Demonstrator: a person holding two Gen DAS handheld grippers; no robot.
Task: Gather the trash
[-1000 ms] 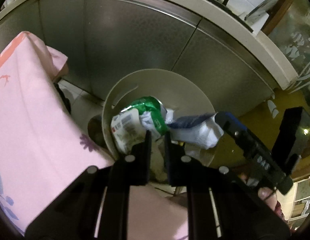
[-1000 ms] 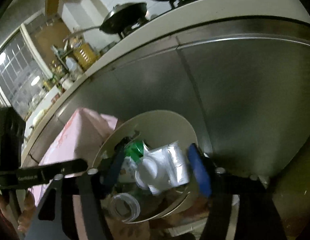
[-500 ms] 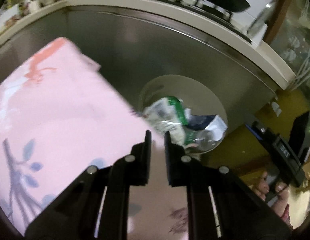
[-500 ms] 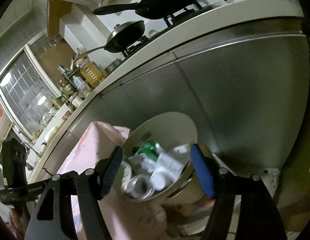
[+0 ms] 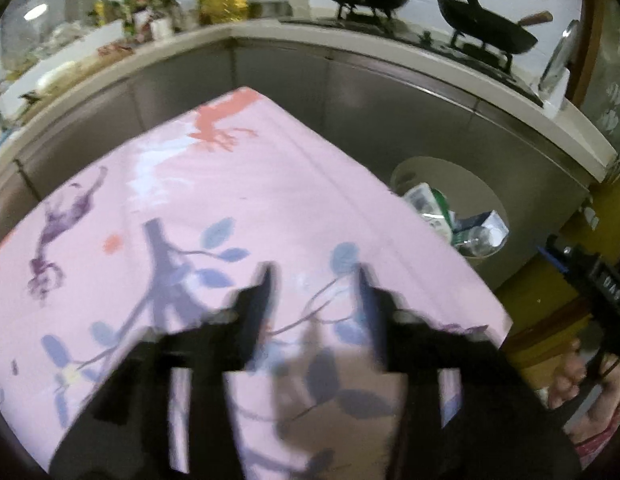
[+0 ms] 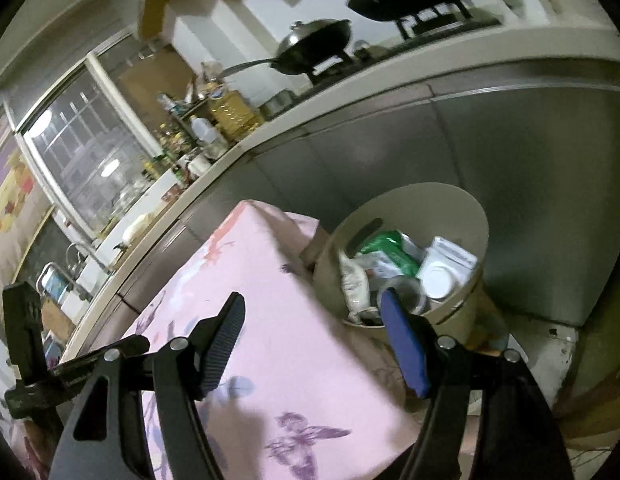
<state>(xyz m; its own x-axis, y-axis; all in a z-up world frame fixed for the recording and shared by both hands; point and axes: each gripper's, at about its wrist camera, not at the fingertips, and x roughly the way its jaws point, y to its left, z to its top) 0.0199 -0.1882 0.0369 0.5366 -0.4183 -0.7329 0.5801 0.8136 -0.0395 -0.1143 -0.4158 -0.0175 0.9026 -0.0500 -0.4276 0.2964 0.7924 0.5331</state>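
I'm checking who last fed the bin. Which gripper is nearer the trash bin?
Right. The right gripper hovers by the trash bin, its blue finger overlapping the rim. The left gripper, jaws just opened and empty, is over the pink tablecloth, farther off.

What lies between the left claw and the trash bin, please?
Only bare pink flowered tablecloth lies between the open, empty left claw and the trash bin beyond the table's edge, seen in the left wrist view.
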